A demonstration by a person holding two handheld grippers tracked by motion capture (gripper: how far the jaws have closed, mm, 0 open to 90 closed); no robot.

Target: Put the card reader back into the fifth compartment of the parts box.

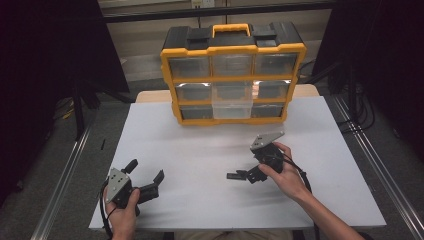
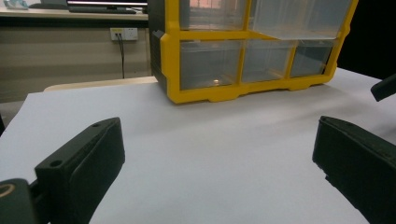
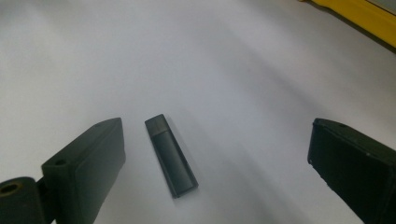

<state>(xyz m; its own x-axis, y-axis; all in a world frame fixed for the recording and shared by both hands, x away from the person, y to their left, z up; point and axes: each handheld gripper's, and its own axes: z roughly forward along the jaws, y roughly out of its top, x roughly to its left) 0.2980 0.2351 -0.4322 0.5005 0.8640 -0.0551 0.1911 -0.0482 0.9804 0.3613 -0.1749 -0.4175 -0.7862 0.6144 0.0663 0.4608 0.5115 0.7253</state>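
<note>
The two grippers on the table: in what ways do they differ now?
The left gripper faces the yellow drawer organizer, over bare table; the right gripper points down above a small black stick. The left hand is nearer the table's front edge than the right hand. Both are open.

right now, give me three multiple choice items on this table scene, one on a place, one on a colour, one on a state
1. Where does the small black stick lie?
A. inside a drawer
B. flat on the white table, between the right gripper's open jaws
C. on top of the organizer

2. What colour is the frame of the drawer organizer?
A. yellow
B. red
C. green

3. How does the left gripper stand?
A. shut on the stick
B. shut on nothing
C. open, holding nothing

Answers: 1 B, the right gripper view shows the stick on bare table between its jaws. 2 A, the frame around the clear drawers is yellow. 3 C, its jaws stand wide apart over bare table.
</note>
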